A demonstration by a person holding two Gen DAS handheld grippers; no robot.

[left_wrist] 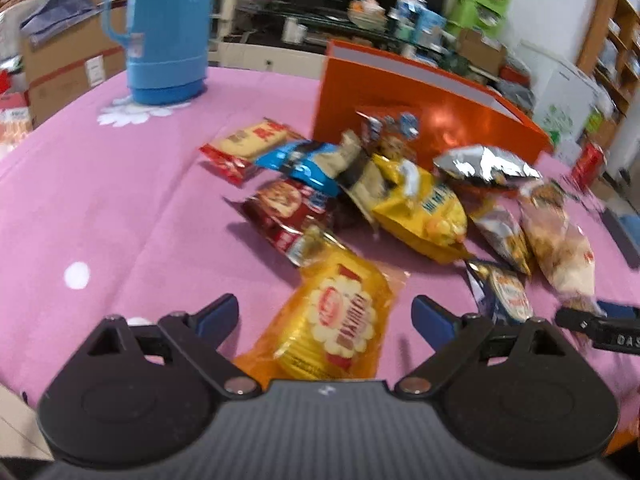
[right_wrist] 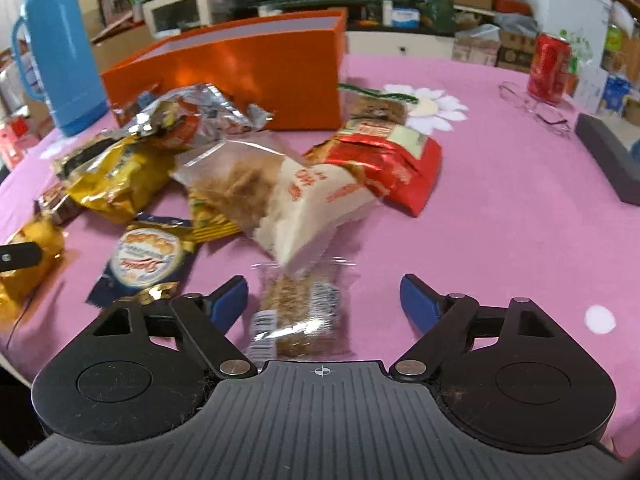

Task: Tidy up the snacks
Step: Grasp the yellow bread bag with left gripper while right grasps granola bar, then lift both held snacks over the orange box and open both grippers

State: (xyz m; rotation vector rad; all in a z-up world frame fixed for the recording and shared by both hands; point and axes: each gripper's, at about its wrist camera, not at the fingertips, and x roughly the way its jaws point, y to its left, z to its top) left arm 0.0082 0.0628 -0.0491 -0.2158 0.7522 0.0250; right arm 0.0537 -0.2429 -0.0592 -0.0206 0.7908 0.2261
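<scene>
A heap of snack packets lies on the pink tablecloth in front of an orange box (left_wrist: pixel 400 92) (right_wrist: pixel 248 68). My left gripper (left_wrist: pixel 325 314) stands open over a yellow biscuit packet (left_wrist: pixel 332 328), its blue pads clear of it on both sides. My right gripper (right_wrist: pixel 323 298) is open around a clear-wrapped cereal bar (right_wrist: pixel 304 312) lying between the fingers; the pads do not touch it. Beyond the bar lies a clear bag with a white bottom (right_wrist: pixel 280 196), a red packet (right_wrist: pixel 384 164), a dark blue round-label packet (right_wrist: pixel 144 260) (left_wrist: pixel 504 292) and a yellow bag (left_wrist: pixel 424 212) (right_wrist: pixel 120 180).
A blue thermos (left_wrist: pixel 160 28) (right_wrist: pixel 60 52) stands at the back of the table. A red can (right_wrist: pixel 550 68), a pair of glasses (right_wrist: pixel 536 108) and a dark grey block (right_wrist: pixel 608 156) sit at the right. Cluttered shelves and cardboard boxes surround the table.
</scene>
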